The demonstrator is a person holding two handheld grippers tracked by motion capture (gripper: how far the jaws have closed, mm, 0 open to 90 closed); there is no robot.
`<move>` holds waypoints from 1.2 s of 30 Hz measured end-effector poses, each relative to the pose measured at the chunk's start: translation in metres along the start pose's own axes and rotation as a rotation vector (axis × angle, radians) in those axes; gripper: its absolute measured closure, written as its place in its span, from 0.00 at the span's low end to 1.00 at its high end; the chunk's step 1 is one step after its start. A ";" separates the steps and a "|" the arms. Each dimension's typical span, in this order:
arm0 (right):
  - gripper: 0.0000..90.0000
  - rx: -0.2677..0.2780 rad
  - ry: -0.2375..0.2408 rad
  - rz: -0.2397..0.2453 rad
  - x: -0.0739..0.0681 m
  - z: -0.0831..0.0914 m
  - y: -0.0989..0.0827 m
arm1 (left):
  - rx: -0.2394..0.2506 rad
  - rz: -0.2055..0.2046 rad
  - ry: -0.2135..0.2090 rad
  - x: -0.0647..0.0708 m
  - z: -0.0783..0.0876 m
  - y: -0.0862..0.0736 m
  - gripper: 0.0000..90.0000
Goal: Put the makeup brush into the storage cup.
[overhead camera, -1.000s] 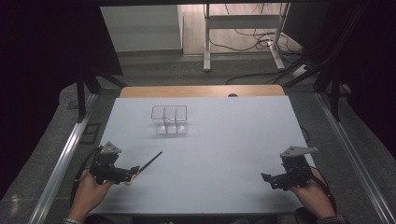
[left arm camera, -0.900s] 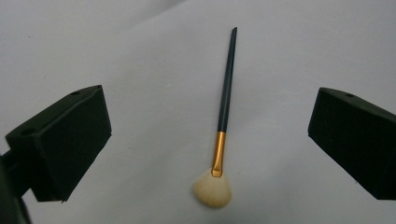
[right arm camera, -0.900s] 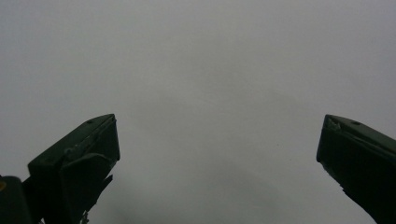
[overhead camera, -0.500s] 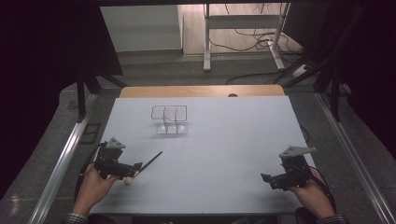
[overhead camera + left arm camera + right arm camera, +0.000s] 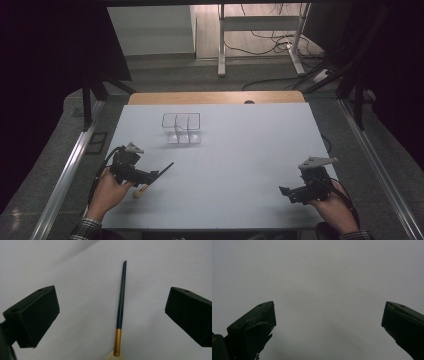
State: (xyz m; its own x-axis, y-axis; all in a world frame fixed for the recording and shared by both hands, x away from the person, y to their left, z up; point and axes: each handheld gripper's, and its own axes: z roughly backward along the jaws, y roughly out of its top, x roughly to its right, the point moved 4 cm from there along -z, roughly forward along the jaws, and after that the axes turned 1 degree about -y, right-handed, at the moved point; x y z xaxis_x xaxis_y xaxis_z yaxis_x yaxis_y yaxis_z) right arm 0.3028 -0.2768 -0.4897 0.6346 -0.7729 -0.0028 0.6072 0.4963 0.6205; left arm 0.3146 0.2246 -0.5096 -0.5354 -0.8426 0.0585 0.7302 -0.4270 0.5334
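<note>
We hold our left gripper (image 5: pixel 150 176) low over the near left part of the white table (image 5: pixel 240 150), its jaws spread wide with nothing between them gripped. The makeup brush (image 5: pixel 120 307) lies flat on the table right under that gripper. In the left gripper view it runs up the gap between the two jaws, touching neither, with its gold ferrule and pale bristles at the near end and its dark handle pointing away. In the high view the brush (image 5: pixel 159 173) slants from its pale tip, near our left hand (image 5: pixel 107 192), up and to the right.

Our right gripper (image 5: pixel 286 192) sits at the near right of the table, well apart from the brush, its jaws wide apart and empty over bare surface.

A clear divided organizer (image 5: pixel 182 128) stands farther off, toward the table's far left-centre.
</note>
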 end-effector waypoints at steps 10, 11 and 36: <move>0.00 -0.004 0.005 0.003 0.000 -0.001 0.000 | -0.041 -0.002 -0.021 -0.001 -0.010 0.007 0.00; 0.00 -0.005 0.006 0.004 -0.001 -0.001 0.000 | -0.052 0.000 -0.022 -0.002 -0.011 0.005 0.00; 0.00 -0.021 0.012 0.021 -0.003 -0.002 -0.001 | -0.213 0.005 -0.070 0.001 -0.041 -0.018 0.14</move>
State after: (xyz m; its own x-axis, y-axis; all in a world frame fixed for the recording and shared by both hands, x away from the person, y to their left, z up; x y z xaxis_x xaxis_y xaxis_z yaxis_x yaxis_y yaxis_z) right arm 0.3014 -0.2744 -0.4917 0.6530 -0.7573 0.0001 0.6035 0.5205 0.6040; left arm 0.3186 0.2182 -0.5534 -0.5541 -0.8233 0.1232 0.8023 -0.4887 0.3429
